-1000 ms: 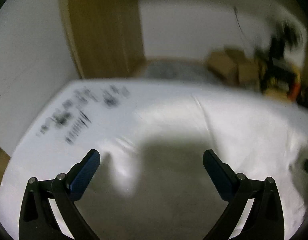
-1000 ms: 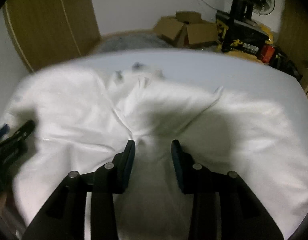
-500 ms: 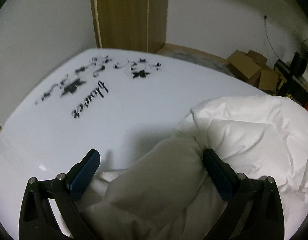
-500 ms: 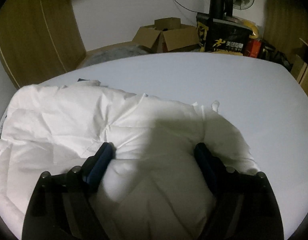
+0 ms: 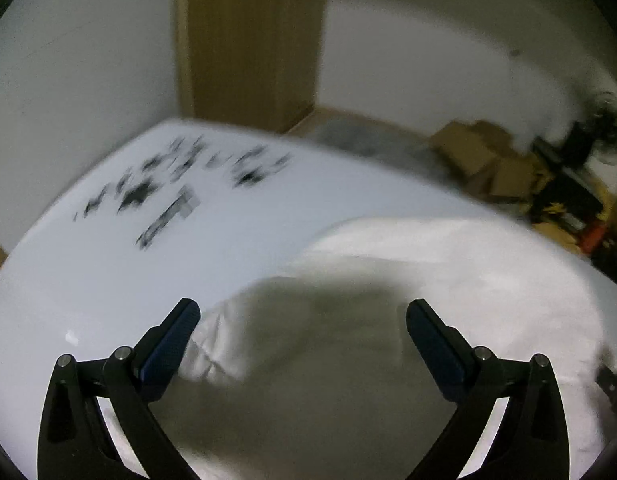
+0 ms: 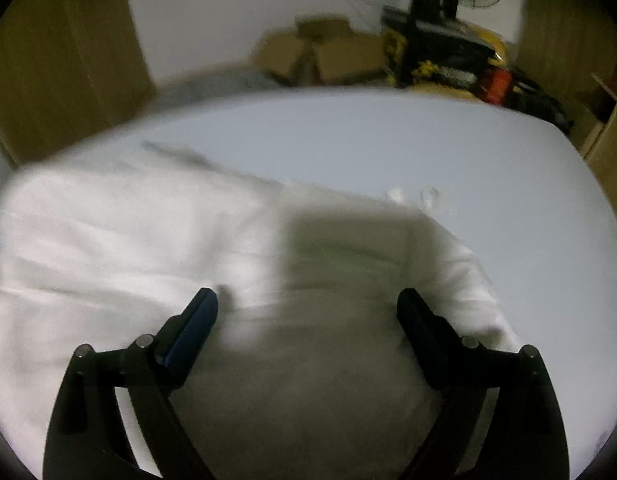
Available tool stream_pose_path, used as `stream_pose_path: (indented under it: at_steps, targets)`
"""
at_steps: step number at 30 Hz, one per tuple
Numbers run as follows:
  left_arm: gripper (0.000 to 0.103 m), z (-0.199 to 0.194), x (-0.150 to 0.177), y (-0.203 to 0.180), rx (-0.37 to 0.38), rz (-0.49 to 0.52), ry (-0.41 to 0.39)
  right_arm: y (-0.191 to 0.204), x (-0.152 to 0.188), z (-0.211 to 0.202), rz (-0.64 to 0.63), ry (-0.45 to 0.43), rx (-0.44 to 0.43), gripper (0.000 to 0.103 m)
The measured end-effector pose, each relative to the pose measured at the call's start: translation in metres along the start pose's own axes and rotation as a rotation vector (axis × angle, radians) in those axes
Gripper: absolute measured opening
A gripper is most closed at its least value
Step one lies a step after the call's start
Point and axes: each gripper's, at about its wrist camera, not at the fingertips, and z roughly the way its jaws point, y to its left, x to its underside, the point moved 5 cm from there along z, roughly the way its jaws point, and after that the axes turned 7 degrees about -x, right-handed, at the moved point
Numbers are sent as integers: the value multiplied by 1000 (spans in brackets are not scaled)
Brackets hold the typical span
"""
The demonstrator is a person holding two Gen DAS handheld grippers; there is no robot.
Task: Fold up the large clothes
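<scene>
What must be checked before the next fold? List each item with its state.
1. Left gripper open: ok, fingers wide apart.
2. Right gripper released: ok, jaws opening, no pad pressing the cloth.
3. White garment resting on the bed: ok.
4. Garment lying flat and smooth: cannot tell, pictures blurred.
5. Bare bed beside the garment for folding: ok.
6. Next edge to grasp located: cannot tell, edges blurred and shadowed.

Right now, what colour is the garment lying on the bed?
White, plain; the garment shows best in the right wrist view.
</scene>
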Motion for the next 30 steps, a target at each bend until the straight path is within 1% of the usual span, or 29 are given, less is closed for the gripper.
stream_pose_path:
  at_steps: [1,2,3,4,6,7,8,10,14,16,17,18,19,20,21,24,26,29,30]
  targets:
    - [103,-10,2,-15,-2,39,-15,17,0,-4,-36,-17,-4,92]
    - [103,-17,6,-36,22,90,-17,38,4,-3,-95,-15,7,92]
    - [103,-20,10,-50,37,130,-11,51,8,3,-141,2,27,92]
    - [103,-20,16,-62,35,170,-7,59,13,9,-177,12,47,92]
    - [103,-10,28,-73,-18,219,4,63,24,25,-199,38,61,89]
    - [103,-2,32,-73,-17,219,24,59,29,34,-167,49,35,87]
    - [103,8,35,-72,-1,201,48,54,30,37,-138,42,12,86]
    - [103,14,39,-72,21,172,51,48,31,44,-110,39,-16,86]
    - [103,11,44,-83,-56,230,16,53,32,54,-138,52,22,87]
    - [103,10,47,-86,-73,252,12,56,34,52,-148,62,40,87]
    - [103,11,48,-84,-73,257,14,56,35,47,-151,72,47,87]
    - [103,10,48,-84,-69,259,16,54,36,38,-153,64,45,87]
    - [103,10,49,-84,-65,257,18,55,38,27,-146,55,8,87]
    - [103,10,49,-84,-63,256,21,54,43,18,-156,44,-7,87]
    - [103,11,49,-84,-64,257,22,52,47,14,-165,38,4,87]
    - [103,13,48,-82,-76,269,18,50,58,19,-180,24,10,88]
    - [103,16,47,-80,-68,261,24,52,59,24,-181,8,19,88]
    - [103,18,47,-79,-56,253,34,54,60,30,-185,27,38,89]
    - [103,18,47,-76,-34,244,42,53,58,28,-188,39,31,89]
